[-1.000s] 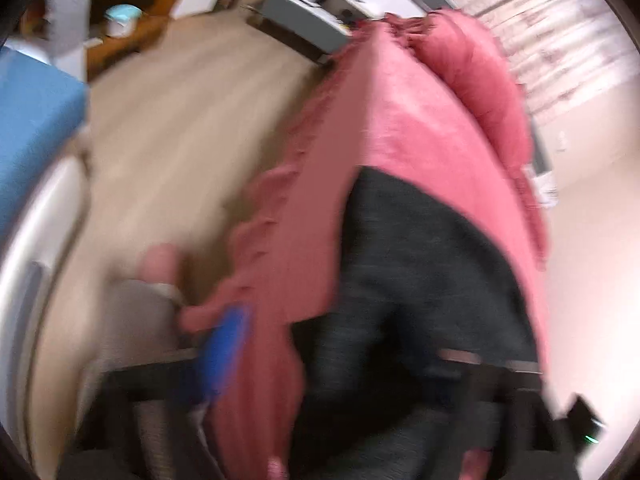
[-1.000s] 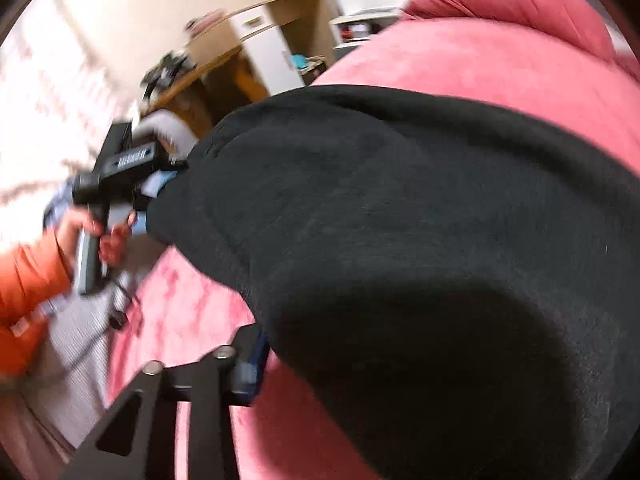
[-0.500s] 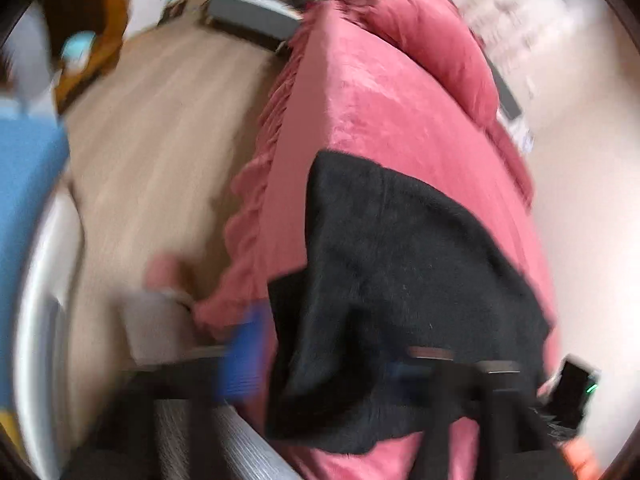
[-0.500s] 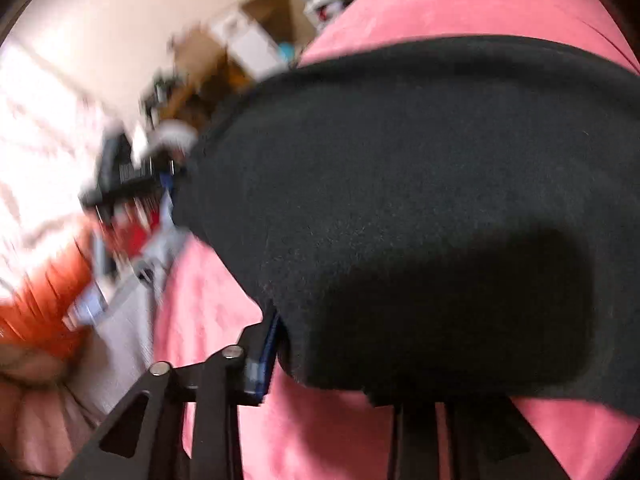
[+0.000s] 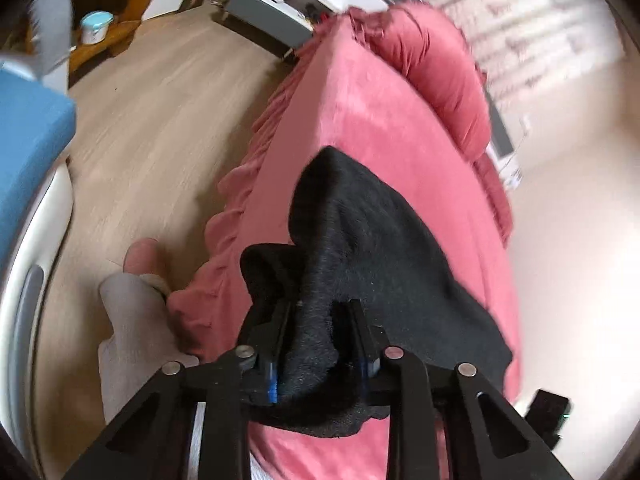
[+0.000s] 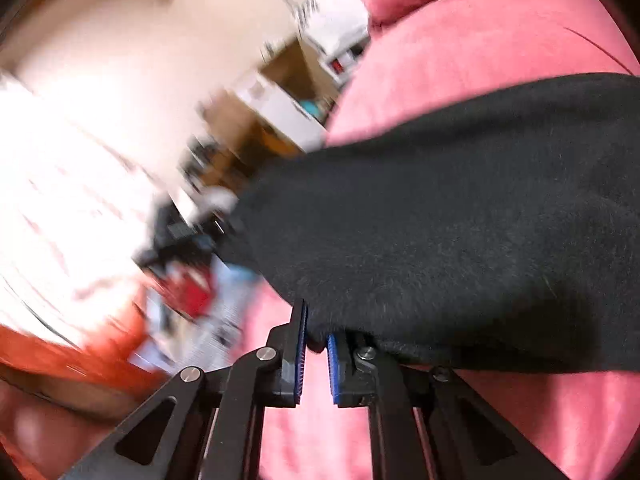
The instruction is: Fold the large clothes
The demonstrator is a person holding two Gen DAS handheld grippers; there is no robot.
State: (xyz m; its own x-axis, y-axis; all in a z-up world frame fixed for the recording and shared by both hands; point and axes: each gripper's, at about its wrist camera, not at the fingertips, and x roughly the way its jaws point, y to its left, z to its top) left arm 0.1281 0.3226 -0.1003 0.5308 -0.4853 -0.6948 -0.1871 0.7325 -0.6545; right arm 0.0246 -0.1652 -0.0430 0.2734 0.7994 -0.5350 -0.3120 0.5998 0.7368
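Note:
A black fleece garment [image 5: 372, 248] lies partly lifted over a pink bed [image 5: 368, 120]. My left gripper [image 5: 316, 344] is shut on a bunched edge of the garment near the bed's foot corner. In the right wrist view the same garment [image 6: 460, 216] stretches across the frame above the pink cover [image 6: 460, 64]. My right gripper [image 6: 316, 340] is shut on the garment's lower edge, with the cloth pinched between the blue pads [image 6: 334, 364]. The left gripper shows blurred in the right wrist view [image 6: 180, 236].
A pink pillow [image 5: 436, 68] lies at the bed's head. Wood floor [image 5: 160, 112] runs left of the bed, with a blue-topped white unit [image 5: 28, 152] and a grey shelf [image 5: 276, 4] beyond. The person's leg and foot [image 5: 136, 280] stand by the bed corner.
Both grippers have closed on the garment's edge. The black cloth has been gathered and lifted toward the foot of the bed, and both cameras swung during the move.

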